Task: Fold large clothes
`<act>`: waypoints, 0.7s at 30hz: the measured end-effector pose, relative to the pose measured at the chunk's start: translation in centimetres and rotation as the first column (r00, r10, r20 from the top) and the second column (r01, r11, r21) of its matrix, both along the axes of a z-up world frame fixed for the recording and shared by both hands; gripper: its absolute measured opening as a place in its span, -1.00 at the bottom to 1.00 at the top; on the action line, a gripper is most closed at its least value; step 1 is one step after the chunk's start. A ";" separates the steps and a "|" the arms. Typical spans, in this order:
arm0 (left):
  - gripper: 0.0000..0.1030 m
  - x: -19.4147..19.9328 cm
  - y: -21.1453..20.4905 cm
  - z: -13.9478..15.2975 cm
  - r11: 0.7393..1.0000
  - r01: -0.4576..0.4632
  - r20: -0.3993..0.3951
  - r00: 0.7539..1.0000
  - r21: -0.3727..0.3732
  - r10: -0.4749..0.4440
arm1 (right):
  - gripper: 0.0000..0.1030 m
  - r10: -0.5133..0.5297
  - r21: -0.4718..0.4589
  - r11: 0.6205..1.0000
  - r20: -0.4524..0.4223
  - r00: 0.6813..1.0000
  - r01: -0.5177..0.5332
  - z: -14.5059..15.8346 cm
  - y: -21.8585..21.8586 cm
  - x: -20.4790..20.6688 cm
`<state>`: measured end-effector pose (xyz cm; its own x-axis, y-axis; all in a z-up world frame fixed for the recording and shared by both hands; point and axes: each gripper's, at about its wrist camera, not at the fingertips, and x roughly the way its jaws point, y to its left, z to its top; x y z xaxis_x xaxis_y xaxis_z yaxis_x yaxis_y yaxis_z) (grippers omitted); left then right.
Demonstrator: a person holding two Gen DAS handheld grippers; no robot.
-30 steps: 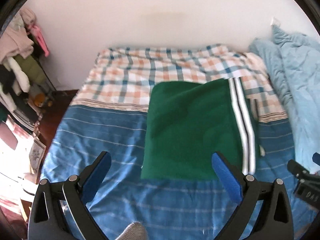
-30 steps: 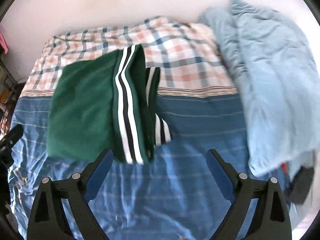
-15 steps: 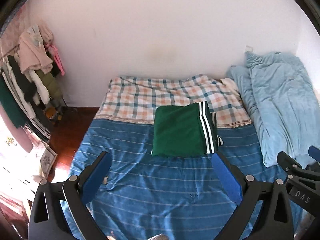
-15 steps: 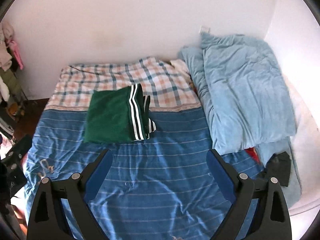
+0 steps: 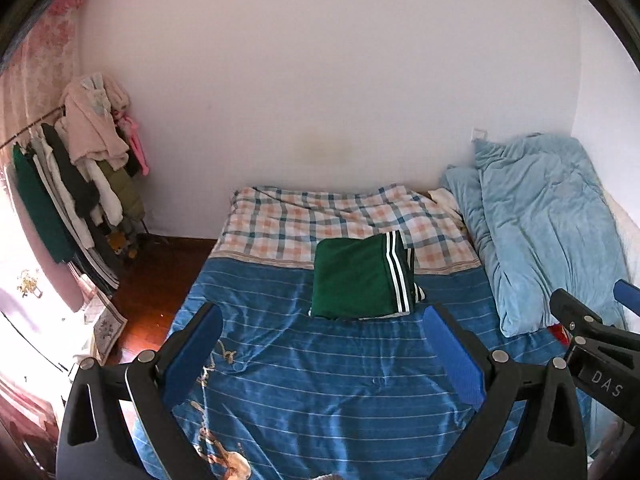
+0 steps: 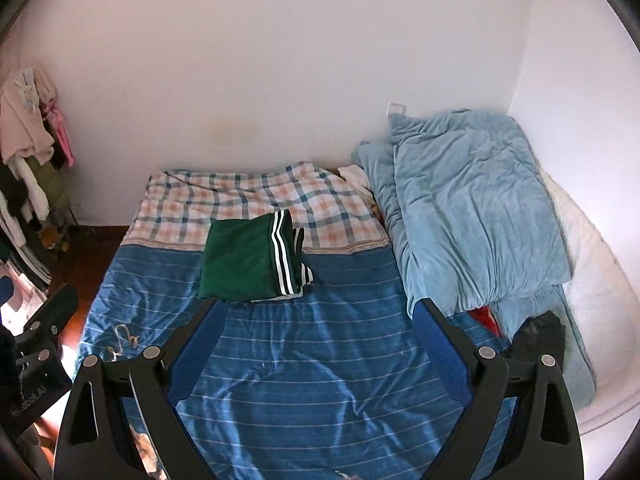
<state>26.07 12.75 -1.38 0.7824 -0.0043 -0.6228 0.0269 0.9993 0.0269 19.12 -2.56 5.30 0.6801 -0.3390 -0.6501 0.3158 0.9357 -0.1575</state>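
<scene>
A green garment with white and black side stripes (image 5: 360,276) lies folded into a flat rectangle in the middle of the bed; it also shows in the right wrist view (image 6: 248,260). My left gripper (image 5: 320,356) is open and empty, held well back from the garment above the blue bedsheet (image 5: 320,380). My right gripper (image 6: 320,352) is open and empty too, also far back from the garment. The right gripper's body shows at the right edge of the left wrist view (image 5: 592,344).
A light blue duvet (image 6: 472,208) is heaped along the bed's right side by the wall. A plaid cover (image 5: 328,216) lies at the bed's far end. A clothes rack (image 5: 72,184) stands on the left over a wooden floor (image 5: 152,280).
Both grippers have pulled back and up from the bed. The folded green garment stays in place and now looks much smaller and farther away.
</scene>
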 end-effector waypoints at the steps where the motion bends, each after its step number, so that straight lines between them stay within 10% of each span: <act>1: 0.99 -0.4 0.0 0.2 1.000 -0.002 0.004 1.000 0.003 0.002 | 0.87 0.002 0.001 1.000 0.005 1.000 -0.002 0.2 -0.1 -0.4; 21: 0.99 -5.0 0.2 2.3 0.999 -0.034 0.068 0.997 -0.027 0.036 | 0.93 0.042 0.001 0.999 0.074 0.996 -0.042 3.8 -0.5 -5.6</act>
